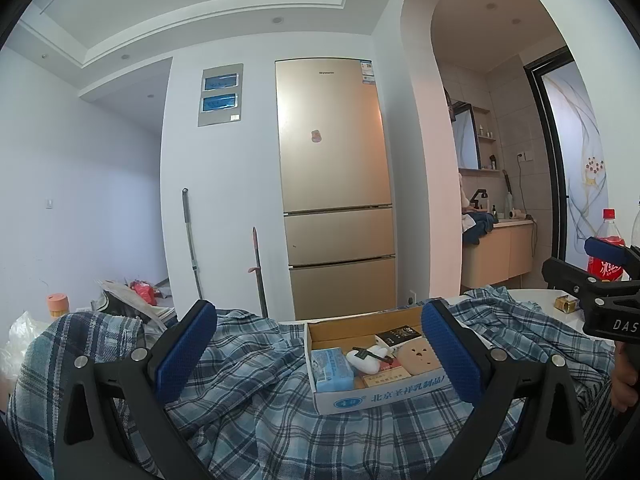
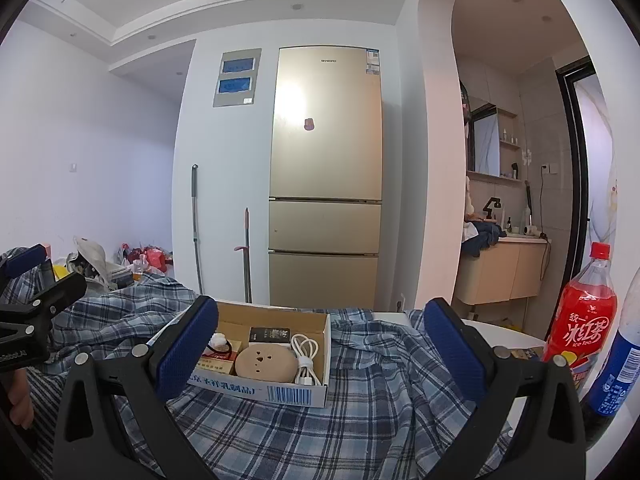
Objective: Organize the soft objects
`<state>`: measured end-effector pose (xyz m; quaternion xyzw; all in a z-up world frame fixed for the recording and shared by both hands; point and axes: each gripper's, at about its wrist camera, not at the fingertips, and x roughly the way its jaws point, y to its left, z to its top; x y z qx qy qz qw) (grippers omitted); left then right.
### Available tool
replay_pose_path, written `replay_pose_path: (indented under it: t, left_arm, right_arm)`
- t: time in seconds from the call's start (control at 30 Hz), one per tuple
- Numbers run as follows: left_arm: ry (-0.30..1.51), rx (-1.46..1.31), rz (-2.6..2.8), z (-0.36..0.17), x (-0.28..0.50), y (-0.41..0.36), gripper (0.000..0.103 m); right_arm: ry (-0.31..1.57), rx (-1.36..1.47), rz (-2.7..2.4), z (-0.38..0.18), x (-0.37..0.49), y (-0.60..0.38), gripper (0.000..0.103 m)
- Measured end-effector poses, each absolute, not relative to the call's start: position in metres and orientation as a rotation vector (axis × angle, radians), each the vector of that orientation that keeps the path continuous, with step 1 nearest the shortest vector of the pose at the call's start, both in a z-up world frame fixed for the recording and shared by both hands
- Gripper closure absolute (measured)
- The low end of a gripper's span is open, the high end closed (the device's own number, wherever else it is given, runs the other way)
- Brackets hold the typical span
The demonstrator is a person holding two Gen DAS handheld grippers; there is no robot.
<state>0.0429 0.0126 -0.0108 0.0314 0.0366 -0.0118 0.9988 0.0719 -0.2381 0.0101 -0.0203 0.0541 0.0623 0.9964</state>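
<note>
A blue plaid shirt (image 1: 256,412) lies rumpled over the table; it also shows in the right wrist view (image 2: 360,412). A shallow cardboard box (image 1: 372,398) holding small items rests on the shirt, also seen in the right wrist view (image 2: 276,394). My left gripper (image 1: 318,354) is open and empty, held just above the shirt, its fingers either side of the box. My right gripper (image 2: 320,350) is open and empty above the shirt, with the box between its fingers toward the left one. Each gripper shows at the edge of the other's view.
A red iced tea bottle (image 2: 580,320) and a blue-labelled bottle (image 2: 616,372) stand at the table's right edge. A small yellow carton (image 1: 566,304) lies on the white table (image 1: 532,298). A gold fridge (image 1: 336,184) stands behind, with clutter on the left (image 1: 132,300).
</note>
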Motion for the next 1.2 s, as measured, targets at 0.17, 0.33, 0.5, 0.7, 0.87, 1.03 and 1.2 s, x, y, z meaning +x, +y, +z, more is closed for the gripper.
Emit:
replay_pose_path:
  t: [0.17, 0.33, 0.5, 0.7, 0.87, 1.03, 1.2]
  left_arm:
    - [0.07, 0.063, -0.018, -0.0106, 0.0421, 0.0128, 0.0]
    - [0.07, 0.062, -0.019, -0.0109, 0.0419, 0.0131, 0.0]
    - [0.068, 0.061, -0.019, -0.0104, 0.0414, 0.0132, 0.0]
    - [0.072, 0.056, -0.022, -0.0109, 0.0424, 0.014, 0.0]
    - [0.068, 0.057, -0.023, -0.0105, 0.0427, 0.0121, 0.0]
    - [0.083, 0.059, -0.037, -0.0114, 0.0431, 0.0122, 0.0]
    - [0.087, 0.047, -0.035, -0.012, 0.0439, 0.0129, 0.0]
  right_arm:
    - [0.101, -0.046, 0.123, 0.0093, 0.0713, -0.2377, 0.0]
    - [0.104, -0.045, 0.124, 0.0092, 0.0708, -0.2383, 0.0]
    - [0.101, -0.047, 0.123, 0.0096, 0.0705, -0.238, 0.0]
    - [0.105, -0.041, 0.123, 0.0103, 0.0701, -0.2396, 0.0]
    - [0.118, -0.042, 0.126, 0.0112, 0.0729, -0.241, 0.0]
    - [0.128, -0.041, 0.125, 0.0106, 0.0752, -0.2418, 0.0]
    - [0.128, -0.033, 0.126, 0.0102, 0.0758, -0.2436, 0.0]
